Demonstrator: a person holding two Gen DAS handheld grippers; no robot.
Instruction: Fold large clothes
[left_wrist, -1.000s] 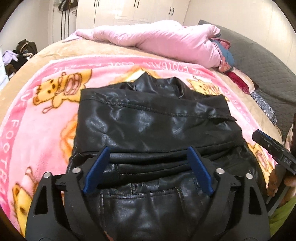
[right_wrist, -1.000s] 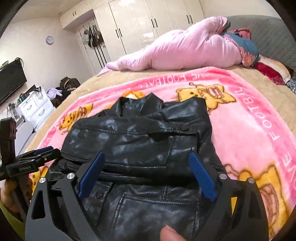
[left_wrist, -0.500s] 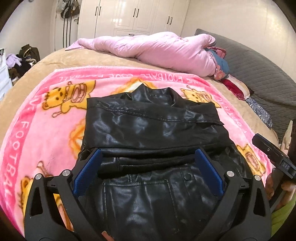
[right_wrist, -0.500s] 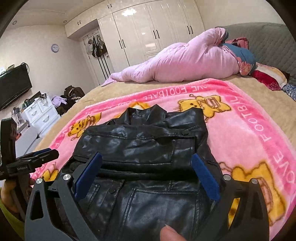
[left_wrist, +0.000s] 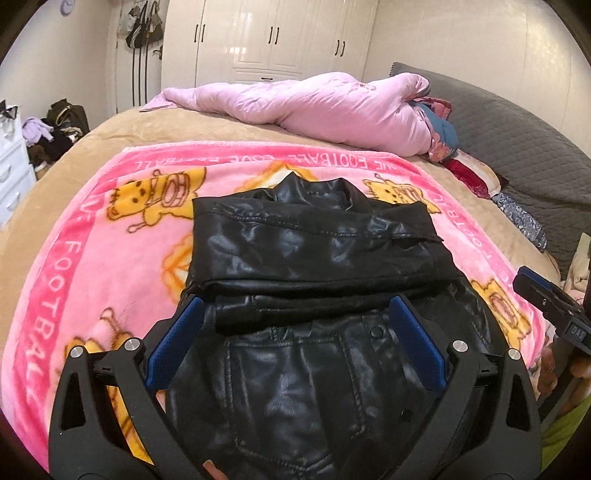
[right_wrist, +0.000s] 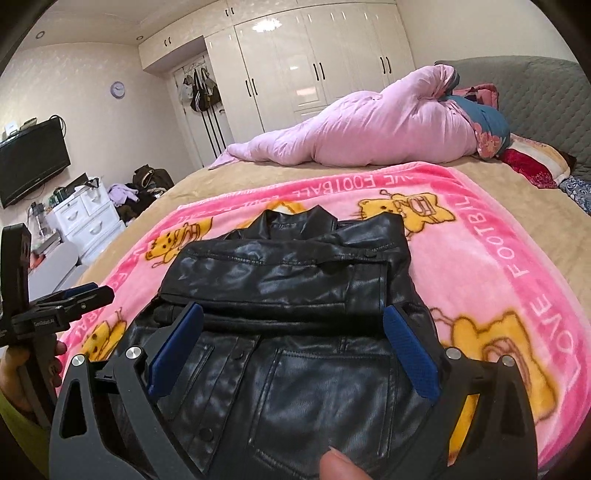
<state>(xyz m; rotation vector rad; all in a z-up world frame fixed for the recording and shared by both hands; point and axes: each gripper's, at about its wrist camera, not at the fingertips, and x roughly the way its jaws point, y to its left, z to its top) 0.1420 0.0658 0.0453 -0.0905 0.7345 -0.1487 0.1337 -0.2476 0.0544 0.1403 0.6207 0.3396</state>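
Note:
A black leather jacket lies on the pink cartoon blanket, its sleeves folded across the chest and its collar at the far end. It also shows in the right wrist view. My left gripper is open and empty, held above the jacket's near half. My right gripper is open and empty too, above the same near part. Each gripper shows at the edge of the other's view: the right gripper at the right, the left gripper at the left.
A rolled pink duvet lies across the far side of the bed. Pillows and a grey headboard are at the right. White drawers, a TV and white wardrobes stand beyond the bed.
Both grippers have pulled back and up from the jacket, staying open. The jacket now looks smaller and lies still.

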